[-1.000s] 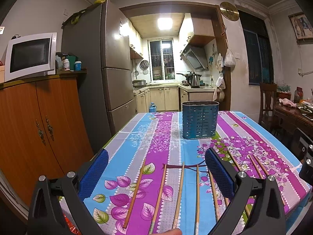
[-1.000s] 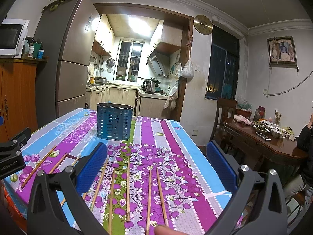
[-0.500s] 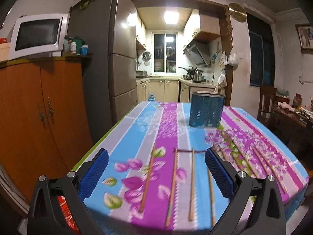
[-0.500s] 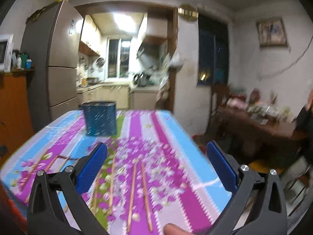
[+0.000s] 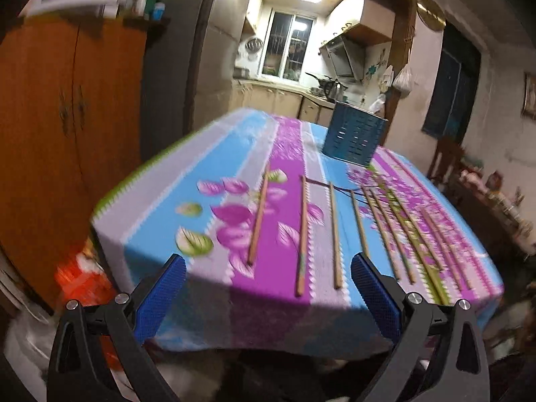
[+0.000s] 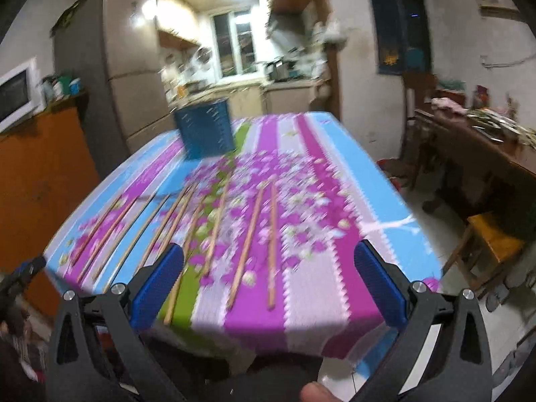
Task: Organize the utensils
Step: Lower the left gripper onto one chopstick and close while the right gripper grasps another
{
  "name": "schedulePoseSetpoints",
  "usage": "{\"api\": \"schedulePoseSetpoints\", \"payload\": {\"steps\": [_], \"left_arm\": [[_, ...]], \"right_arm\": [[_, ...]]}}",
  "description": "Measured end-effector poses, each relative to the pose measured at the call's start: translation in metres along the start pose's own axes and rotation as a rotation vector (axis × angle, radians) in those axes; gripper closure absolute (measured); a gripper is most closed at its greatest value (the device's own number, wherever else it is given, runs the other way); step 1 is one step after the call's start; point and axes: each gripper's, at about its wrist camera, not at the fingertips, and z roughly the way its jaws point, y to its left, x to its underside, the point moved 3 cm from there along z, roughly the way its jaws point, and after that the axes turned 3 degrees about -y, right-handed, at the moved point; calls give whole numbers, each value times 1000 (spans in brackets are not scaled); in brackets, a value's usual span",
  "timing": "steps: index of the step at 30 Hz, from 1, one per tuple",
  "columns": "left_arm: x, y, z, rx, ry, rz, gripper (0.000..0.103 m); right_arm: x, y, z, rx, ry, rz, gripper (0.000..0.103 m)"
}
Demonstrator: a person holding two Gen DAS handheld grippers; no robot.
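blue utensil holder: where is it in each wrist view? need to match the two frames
Left wrist: the blue utensil holder stands right of centre in the upper half, at the far end of the tablecloth, beyond the chopsticks.
Right wrist: it is left of centre in the upper half, blurred, again beyond the chopsticks.
Shared landmark: the lit kitchen window behind it.

Wooden chopsticks [image 5: 258,214] matt on smooth floral bench cloth [image 5: 160,201] ahead of tongs; perforated blue holder [image 5: 353,139] beyond; textured blue pads [image 5: 160,296].
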Motion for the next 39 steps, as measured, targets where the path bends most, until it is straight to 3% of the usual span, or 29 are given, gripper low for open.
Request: {"api": "schedulePoseSetpoints", "payload": {"steps": [4, 8, 10, 11, 14, 20, 24, 30, 39], "left_arm": [[3, 5, 5, 8, 22, 0, 4], [3, -9, 19, -17, 15, 252, 6], [6, -17, 26, -27, 2, 346, 14], [5, -17, 28, -18, -2, 348, 17], [4, -16, 41, 14, 10, 345, 29], [6, -5, 65, 38, 38, 332, 42], [8, -2, 73, 53, 39, 335, 43], [12, 5, 80, 61, 34, 309, 43], [16, 9, 78, 83, 7, 297, 43]], "right_arm": [[14, 12, 3, -13, 33, -50, 5], [23, 10, 11, -13, 55, -54, 9], [23, 13, 13, -22, 39, -69, 21], [22, 17, 14, -40, 31, -81, 33], [22, 33, 18, -89, 28, -125, 55], [27, 78, 22, -206, 35, -263, 86], [34, 116, 23, -270, 24, -362, 89], [47, 106, 27, -106, 4, -358, 89], [72, 101, 39, -31, 40, -329, 88]]}}
